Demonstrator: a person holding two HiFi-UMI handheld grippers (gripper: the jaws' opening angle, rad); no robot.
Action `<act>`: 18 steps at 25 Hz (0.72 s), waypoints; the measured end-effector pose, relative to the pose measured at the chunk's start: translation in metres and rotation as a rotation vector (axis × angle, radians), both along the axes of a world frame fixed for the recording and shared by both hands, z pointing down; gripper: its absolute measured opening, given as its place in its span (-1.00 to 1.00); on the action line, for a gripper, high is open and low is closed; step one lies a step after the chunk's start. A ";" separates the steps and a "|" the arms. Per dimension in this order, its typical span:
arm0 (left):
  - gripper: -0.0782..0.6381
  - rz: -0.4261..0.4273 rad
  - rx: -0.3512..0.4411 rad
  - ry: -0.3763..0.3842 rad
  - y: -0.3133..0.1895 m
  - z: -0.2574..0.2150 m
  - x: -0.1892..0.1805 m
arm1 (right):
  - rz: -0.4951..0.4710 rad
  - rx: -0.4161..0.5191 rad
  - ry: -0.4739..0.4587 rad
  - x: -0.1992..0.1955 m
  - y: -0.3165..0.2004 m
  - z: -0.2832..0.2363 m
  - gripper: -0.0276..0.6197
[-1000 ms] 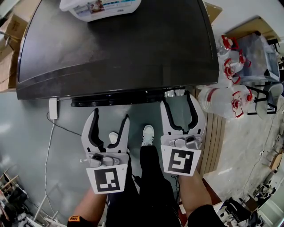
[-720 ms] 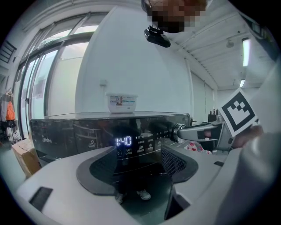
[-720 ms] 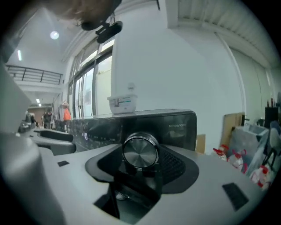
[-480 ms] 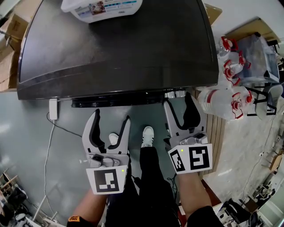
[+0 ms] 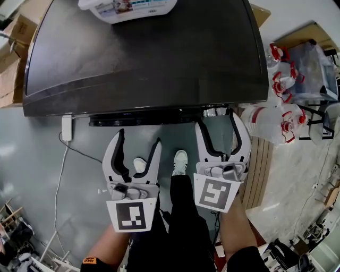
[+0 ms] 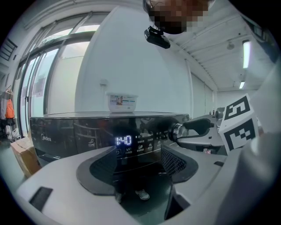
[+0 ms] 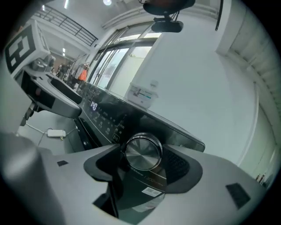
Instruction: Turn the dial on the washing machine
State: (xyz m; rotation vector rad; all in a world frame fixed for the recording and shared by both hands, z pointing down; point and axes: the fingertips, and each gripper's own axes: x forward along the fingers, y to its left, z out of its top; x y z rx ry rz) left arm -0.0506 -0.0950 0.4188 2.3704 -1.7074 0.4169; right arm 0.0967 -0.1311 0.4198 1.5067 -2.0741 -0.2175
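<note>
The dark washing machine [image 5: 143, 48] fills the top of the head view. Its chrome dial [image 5: 211, 112] sits at the right end of the front panel. My right gripper [image 5: 217, 119] has its two jaws either side of the dial [image 7: 142, 153]. The jaws are opening, and a thin gap shows between each pad and the dial's rim. My left gripper [image 5: 139, 139] is open and empty, held in front of the panel. It faces the lit display [image 6: 123, 140], with the dial [image 6: 177, 131] off to its right.
A white plastic tub [image 5: 127, 8] stands on the machine's lid. Large water jugs with red caps [image 5: 276, 122] crowd the floor at the right. A white power adapter [image 5: 67, 128] with its cable lies left of the grippers. Cardboard boxes [image 5: 13, 53] stand at far left. The person's shoe [image 5: 180, 162] is between the grippers.
Half a second ago the right gripper was rolled to the right around the dial. It has rolled back to level and its jaws stand a little wider. The left gripper has barely moved.
</note>
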 end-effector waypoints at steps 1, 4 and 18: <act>0.06 0.001 -0.001 -0.001 0.000 0.000 0.000 | 0.007 0.004 0.004 0.001 -0.001 0.000 0.00; 0.06 0.003 -0.004 0.000 0.001 0.001 0.000 | 0.027 0.004 -0.012 0.003 -0.003 -0.001 -0.04; 0.06 0.017 -0.003 0.002 -0.001 0.004 0.004 | 0.068 -0.089 -0.531 0.013 -0.008 -0.008 -0.06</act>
